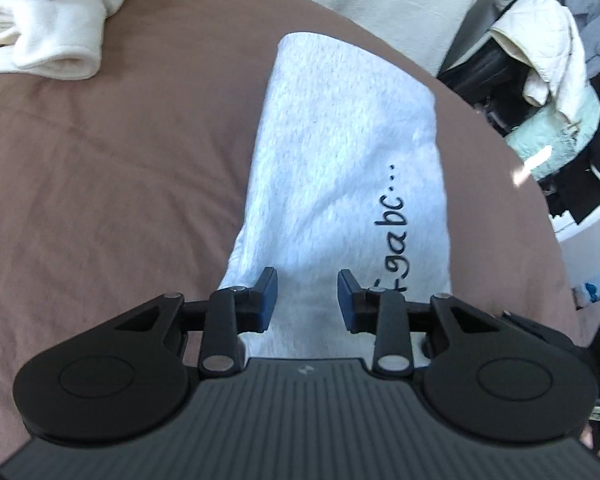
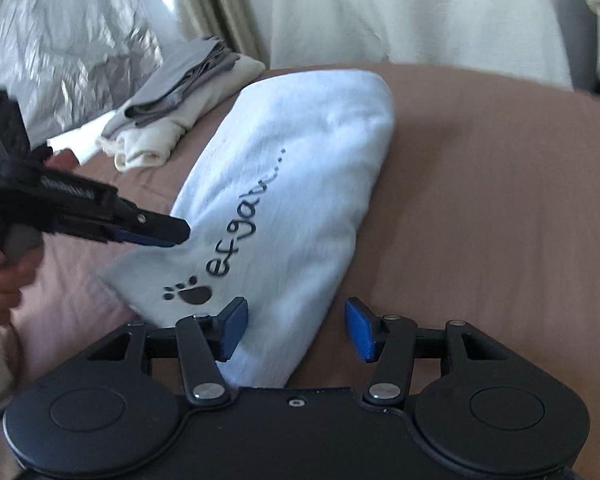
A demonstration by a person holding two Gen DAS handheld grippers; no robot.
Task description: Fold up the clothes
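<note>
A white fleece garment (image 1: 340, 152), folded into a long strip with black lettering and a paw print, lies on the brown bed cover (image 1: 112, 168). It also shows in the right wrist view (image 2: 312, 160). My left gripper (image 1: 307, 300) is open just above the strip's near end, holding nothing. It shows from the side in the right wrist view (image 2: 168, 234), over the strip's left edge. My right gripper (image 2: 296, 330) is open and empty, with its left finger over the strip's near right corner and its right finger over the bed cover (image 2: 480, 200).
A stack of folded cream and grey clothes (image 1: 40, 28) lies at the bed's far left, also in the right wrist view (image 2: 172, 108). A chair heaped with clothes (image 1: 548, 64) stands beyond the bed's right edge. A silver crinkled sheet (image 2: 60, 40) lies behind the stack.
</note>
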